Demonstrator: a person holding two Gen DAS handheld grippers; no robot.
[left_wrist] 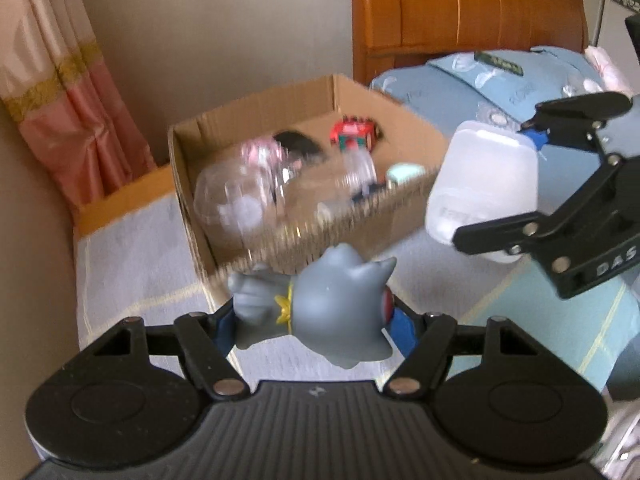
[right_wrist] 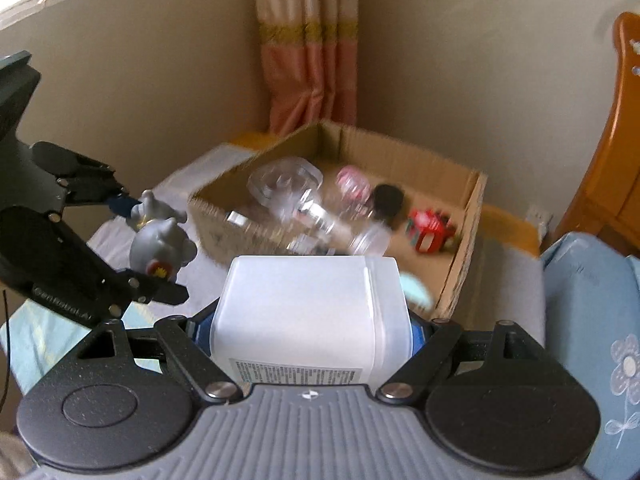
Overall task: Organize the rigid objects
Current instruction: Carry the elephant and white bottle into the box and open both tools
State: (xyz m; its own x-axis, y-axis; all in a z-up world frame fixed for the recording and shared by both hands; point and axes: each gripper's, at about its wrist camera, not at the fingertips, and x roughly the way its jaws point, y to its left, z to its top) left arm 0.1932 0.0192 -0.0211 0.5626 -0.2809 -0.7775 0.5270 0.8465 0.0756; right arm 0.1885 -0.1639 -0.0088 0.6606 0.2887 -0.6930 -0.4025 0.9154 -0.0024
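Observation:
My left gripper is shut on a grey cat figurine and holds it just before the near wall of an open cardboard box. My right gripper is shut on a white plastic bottle and holds it near the box's right front corner. In the left wrist view the bottle and right gripper hang at the right. In the right wrist view the figurine and left gripper hang at the left. The box holds clear jars, a red toy and a black-capped item.
The box stands on a bed with a pale sheet. A blue pillow and a wooden headboard lie to the right. A pink curtain and a beige wall stand behind.

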